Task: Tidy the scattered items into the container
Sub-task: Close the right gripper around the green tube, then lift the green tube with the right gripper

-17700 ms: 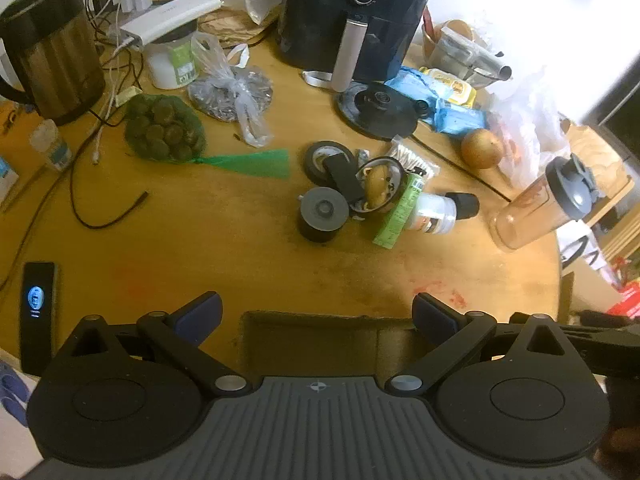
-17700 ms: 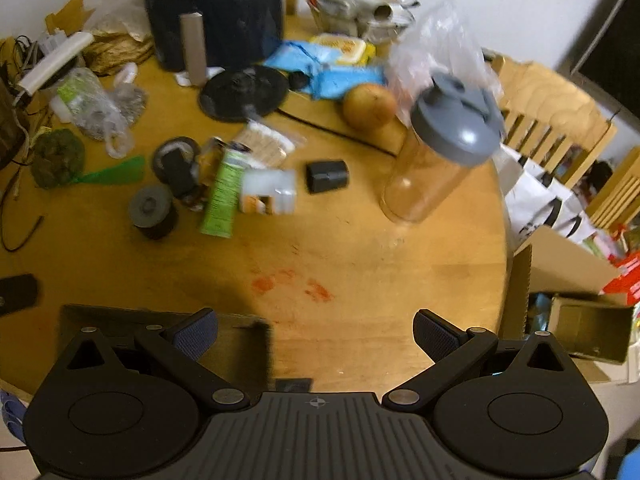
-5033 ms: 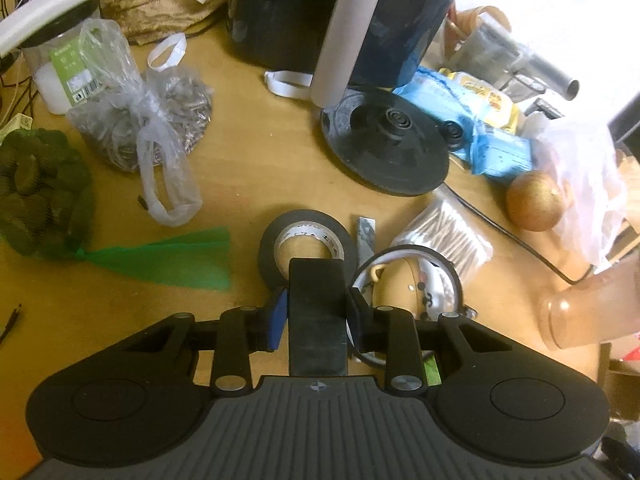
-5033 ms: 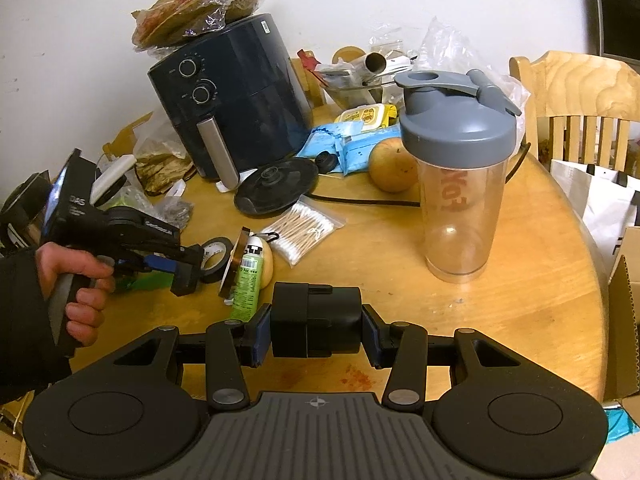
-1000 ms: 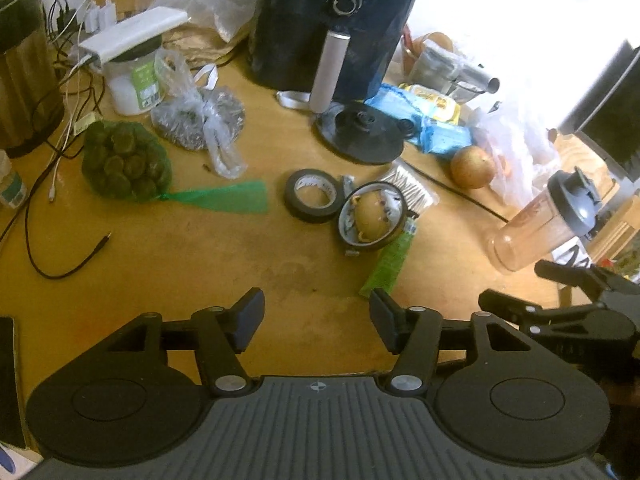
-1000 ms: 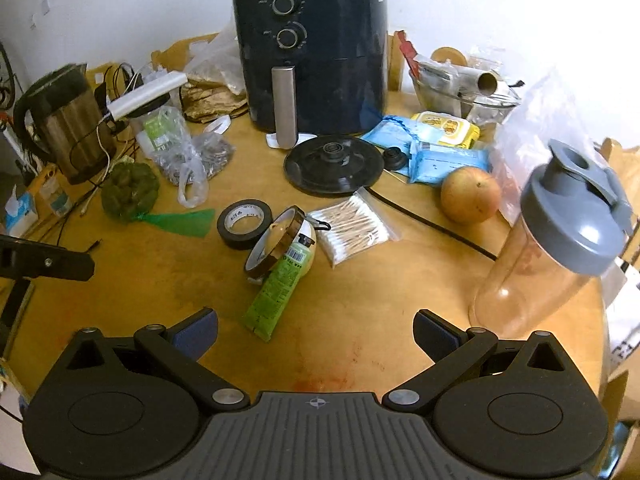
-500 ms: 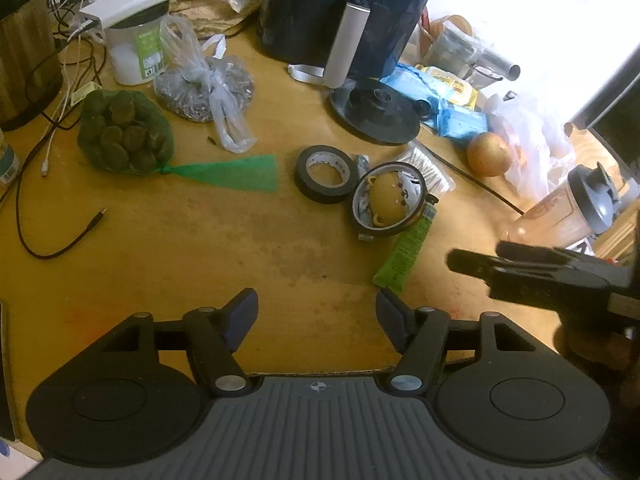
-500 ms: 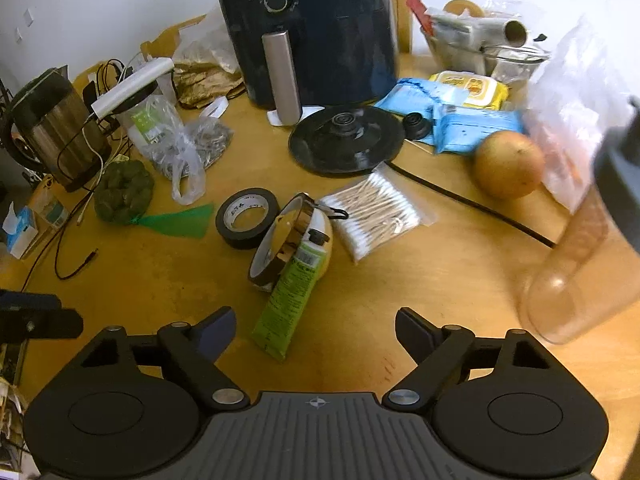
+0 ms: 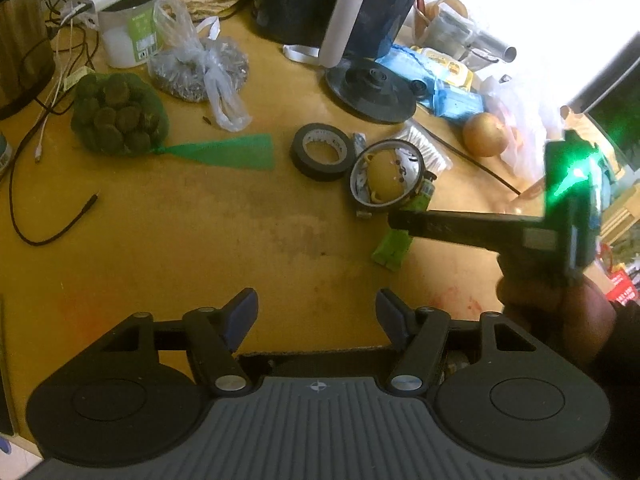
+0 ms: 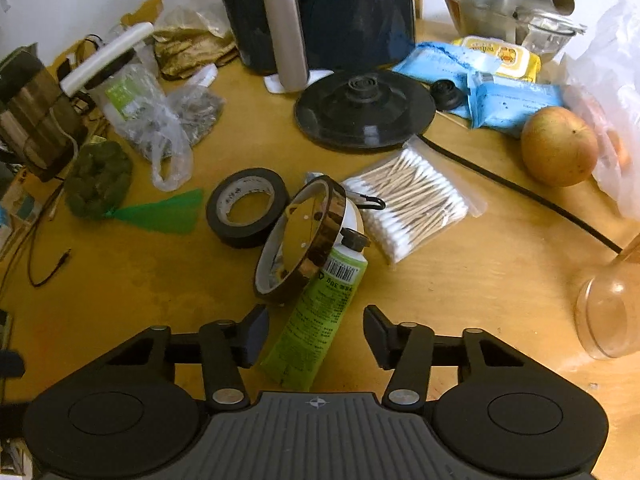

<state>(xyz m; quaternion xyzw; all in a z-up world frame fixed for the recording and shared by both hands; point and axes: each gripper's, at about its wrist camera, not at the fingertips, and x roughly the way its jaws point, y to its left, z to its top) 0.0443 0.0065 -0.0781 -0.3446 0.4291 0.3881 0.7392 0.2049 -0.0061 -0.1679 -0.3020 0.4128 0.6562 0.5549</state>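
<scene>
Right wrist: right gripper [image 10: 312, 334] jaws, wider before, closing around green tube [image 10: 316, 316].

At the back of the wooden tabletop [image 10: 460, 280] stands a dark air fryer [image 10: 340, 8]; just in front, a round black kettle base [image 10: 364, 110]. A yellow-orange round fruit [image 10: 558, 146] sits right, a green mesh bag of dark round pieces [image 9: 116, 120] left.
</scene>
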